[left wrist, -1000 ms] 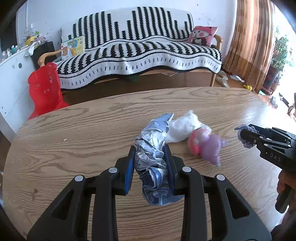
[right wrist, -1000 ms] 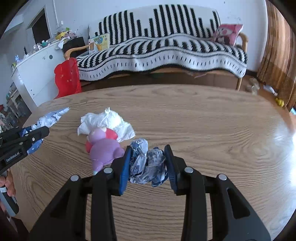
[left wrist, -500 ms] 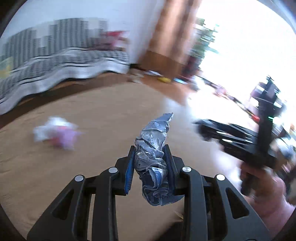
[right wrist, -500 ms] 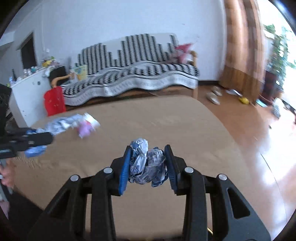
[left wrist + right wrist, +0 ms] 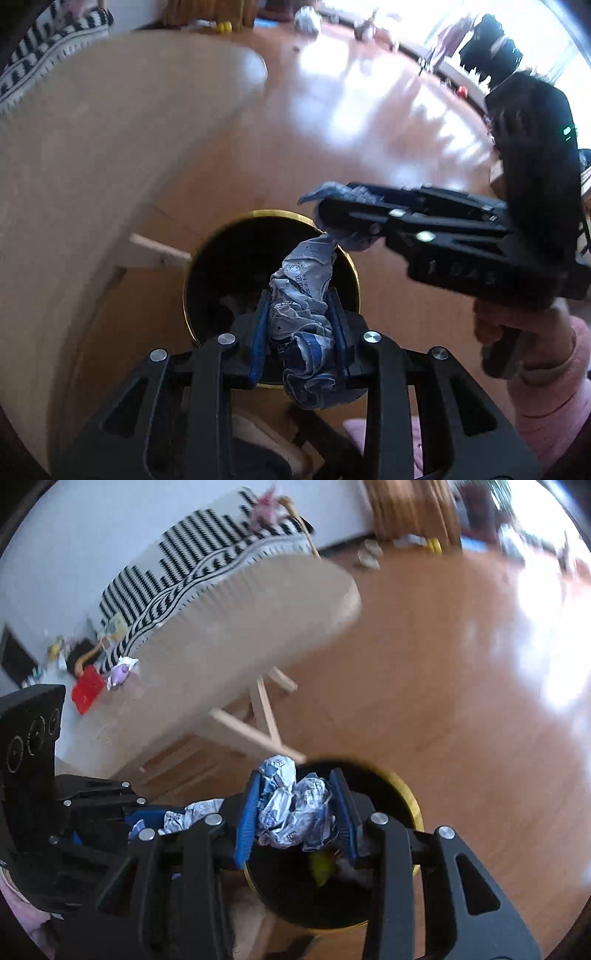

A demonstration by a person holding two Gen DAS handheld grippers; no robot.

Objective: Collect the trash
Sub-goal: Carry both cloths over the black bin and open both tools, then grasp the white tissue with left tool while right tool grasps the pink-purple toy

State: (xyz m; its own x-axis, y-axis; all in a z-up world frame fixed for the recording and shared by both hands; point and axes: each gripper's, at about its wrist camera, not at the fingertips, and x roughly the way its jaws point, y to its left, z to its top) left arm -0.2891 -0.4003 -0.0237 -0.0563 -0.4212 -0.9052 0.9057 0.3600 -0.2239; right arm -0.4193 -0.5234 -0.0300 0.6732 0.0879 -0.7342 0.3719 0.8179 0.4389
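The left gripper [image 5: 300,332] has its blue-padded fingers [image 5: 258,339] clamped on a long crumpled blue-and-white wrapper [image 5: 304,302], whose tip rises past the fingertips. Below and ahead of those fingers gapes the gold-rimmed black bin [image 5: 352,266] on the wooden floor [image 5: 369,129], beside the tabletop [image 5: 110,129]. Just right, the right gripper [image 5: 297,808] pinches a balled silvery wrapper [image 5: 295,808] between its fingers [image 5: 245,819], also over the bin, its wad near the long wrapper's tip.

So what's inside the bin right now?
The bin holds something yellow-green and pale scraps; its dark depths, partly covered by the right gripper and its wrapper, stay unreadable.
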